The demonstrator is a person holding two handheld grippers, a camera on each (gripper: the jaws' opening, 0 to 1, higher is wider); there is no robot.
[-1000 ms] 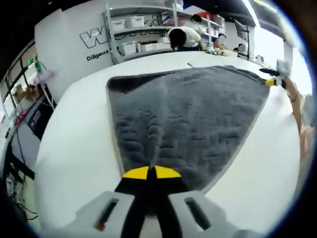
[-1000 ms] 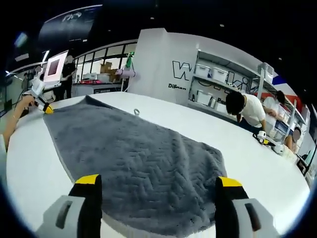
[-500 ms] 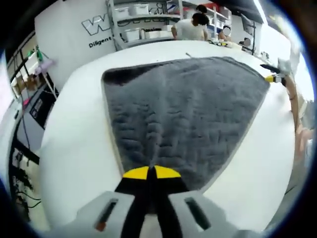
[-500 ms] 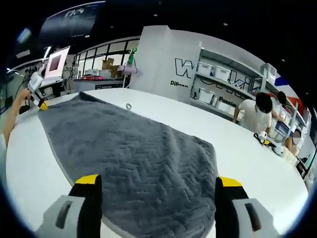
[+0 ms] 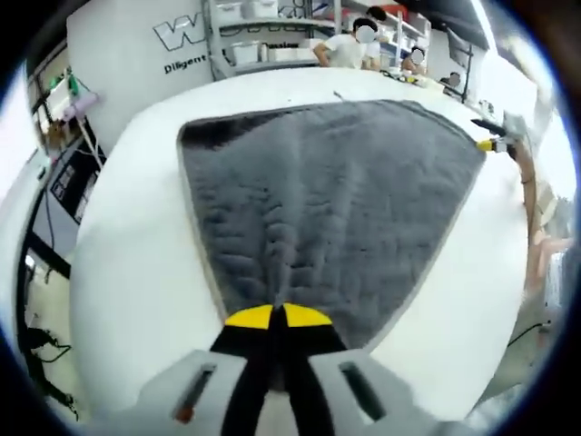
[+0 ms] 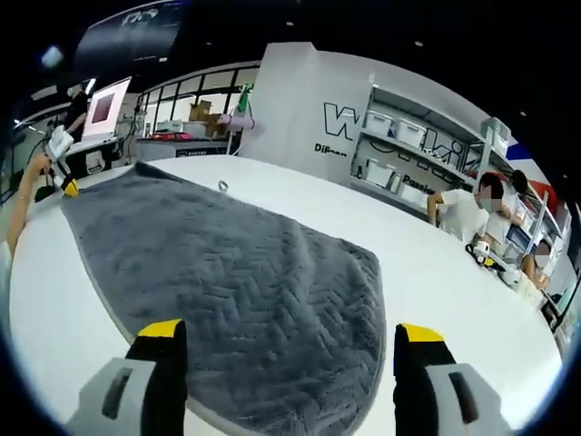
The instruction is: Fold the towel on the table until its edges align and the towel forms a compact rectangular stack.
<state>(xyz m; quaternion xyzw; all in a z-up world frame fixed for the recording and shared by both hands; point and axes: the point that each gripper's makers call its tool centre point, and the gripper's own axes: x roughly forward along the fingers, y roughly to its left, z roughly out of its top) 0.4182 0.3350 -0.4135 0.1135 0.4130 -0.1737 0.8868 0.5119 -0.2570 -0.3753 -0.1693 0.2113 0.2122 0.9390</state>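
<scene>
While the left gripper (image 5: 277,316) has its yellow-tipped jaws pinched together on the near corner of the towel (image 5: 336,200), the cloth otherwise lies spread out flat on the white counter (image 5: 136,263), so by my reading the folding has barely begun. No fold shows: the grey towel is a single layer, its pale binding edge running out along both sides from the pinched corner, with a few ridges drawn toward the grip.

From the right gripper view, the right gripper (image 6: 289,341) has its jaws spread wide, straddling the near edge of the towel (image 6: 227,272) without closing on it. The left gripper (image 6: 65,186) appears far off at the towel's opposite corner, held by the person's hand. In the left gripper view, the right gripper (image 5: 495,143) sits at the far right corner of the cloth.

What is left, as I judge it: securing the second corner, carrying that edge over to meet the opposite one, then repeating until a compact rectangle results. That is nearly the whole task.

Counted: one towel, one counter, two grippers. A small ring-like object (image 6: 222,186) lies on the counter just beyond the towel's far edge; I cannot tell what it is. Shelving with white bins (image 6: 399,154) stands against the wall behind.
</scene>
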